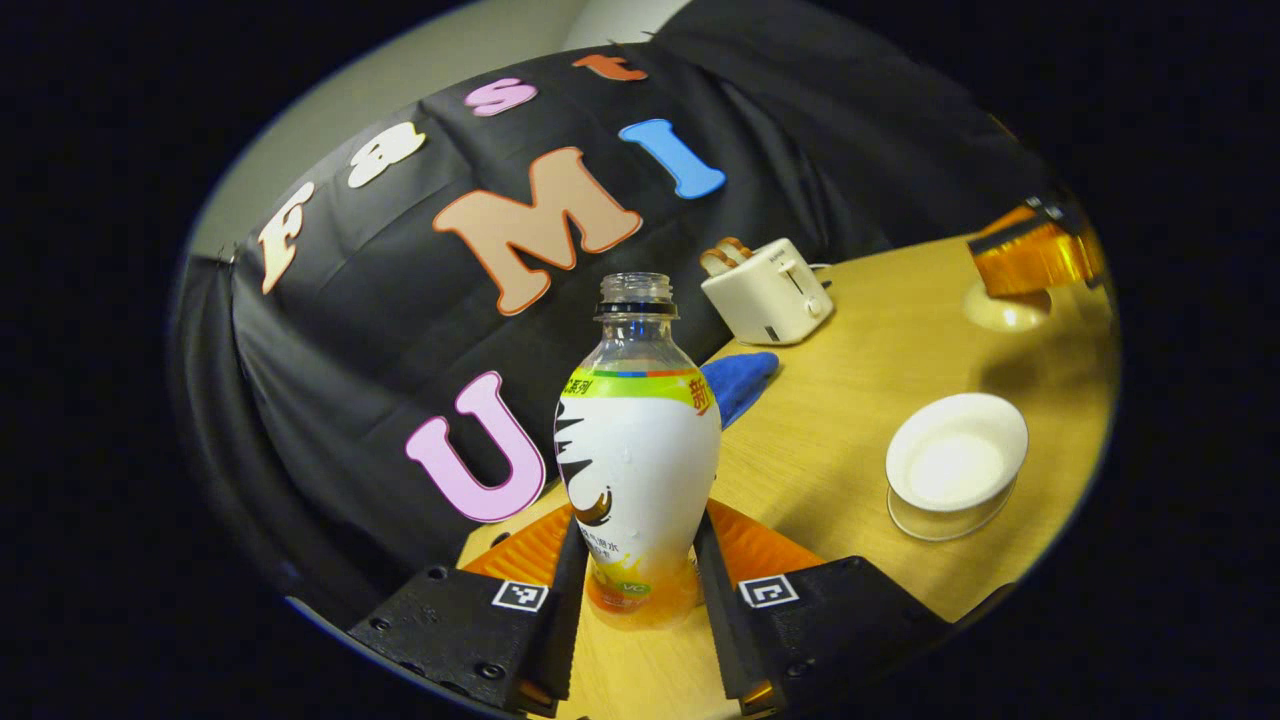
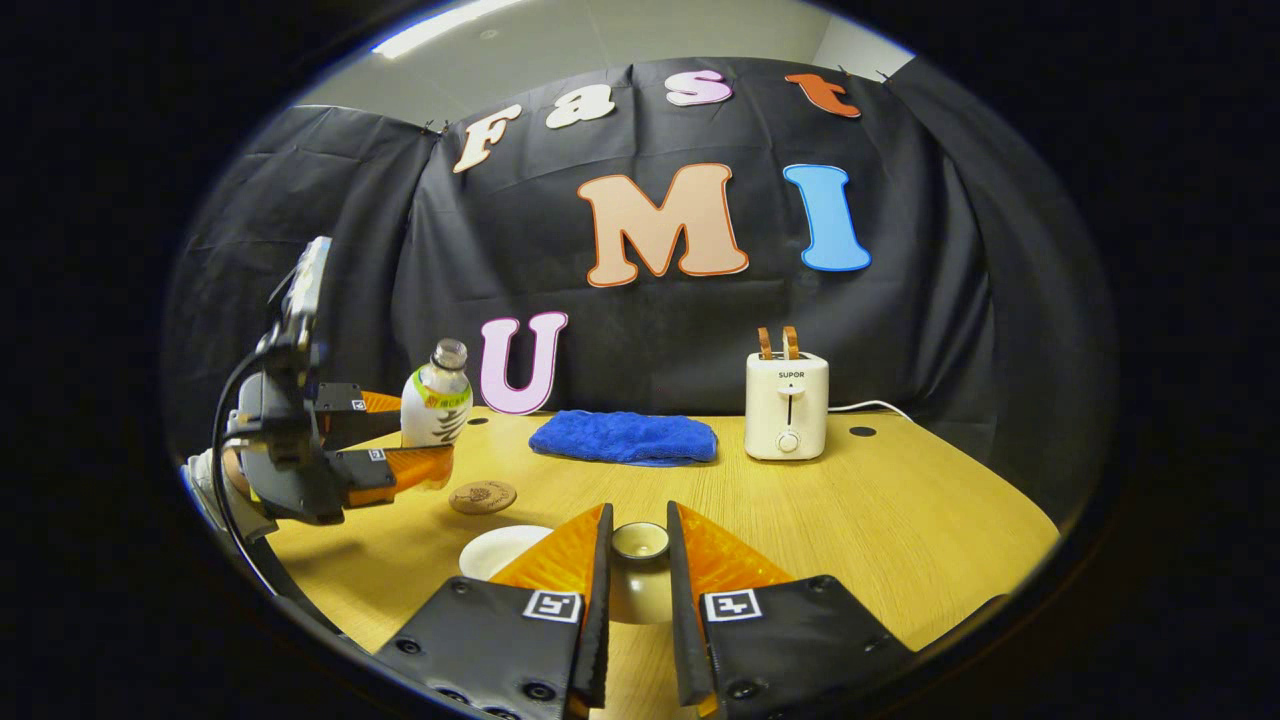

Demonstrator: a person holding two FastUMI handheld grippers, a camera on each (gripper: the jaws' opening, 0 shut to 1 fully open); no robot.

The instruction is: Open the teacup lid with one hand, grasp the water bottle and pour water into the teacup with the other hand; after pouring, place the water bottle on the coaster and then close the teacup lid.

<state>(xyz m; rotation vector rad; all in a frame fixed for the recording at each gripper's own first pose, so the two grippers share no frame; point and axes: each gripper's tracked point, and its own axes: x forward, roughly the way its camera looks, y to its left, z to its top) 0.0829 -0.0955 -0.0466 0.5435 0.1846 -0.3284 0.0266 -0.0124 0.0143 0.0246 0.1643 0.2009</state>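
My left gripper is shut on the lower body of an uncapped water bottle, which stands upright with a white and green label. In the right gripper view the bottle and left gripper are at the far left, just behind the round brown coaster. The open white teacup sits on the table to the bottle's right, also seen as the teacup. My right gripper is shut on the knob of the teacup lid. In the left gripper view that right gripper holds the lid beyond the cup.
A cream toaster with two slices of toast stands at the back of the wooden table. A folded blue towel lies to its left, near the black cloth wall. A person's hand holds the left gripper's handle at the table's left edge.
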